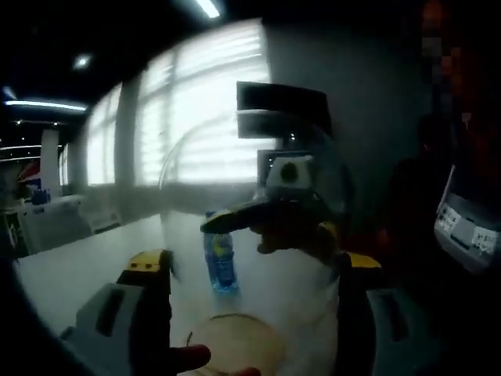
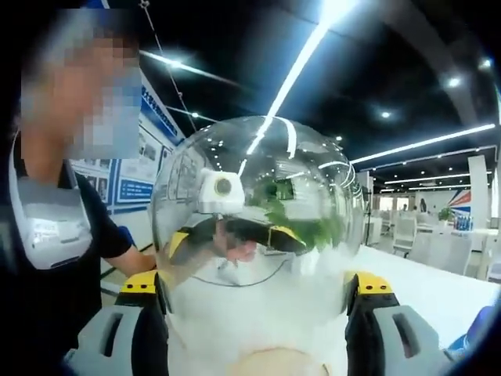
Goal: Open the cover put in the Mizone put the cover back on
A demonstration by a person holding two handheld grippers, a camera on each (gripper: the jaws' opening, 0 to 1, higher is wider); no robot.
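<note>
A clear dome cover stands over a round wooden base on the white table. My left gripper has its jaws against the dome's two sides. From the opposite side my right gripper shows through the glass. In the right gripper view the dome cover spans the gap between the jaws of my right gripper, above the wooden base, and the left gripper appears through it. A blue Mizone bottle stands upright on the table beyond the dome.
A person in dark clothes stands close beside the table, also at the person. Bright windows lie behind. White tables and chairs fill the room. A blue object sits at the lower right edge.
</note>
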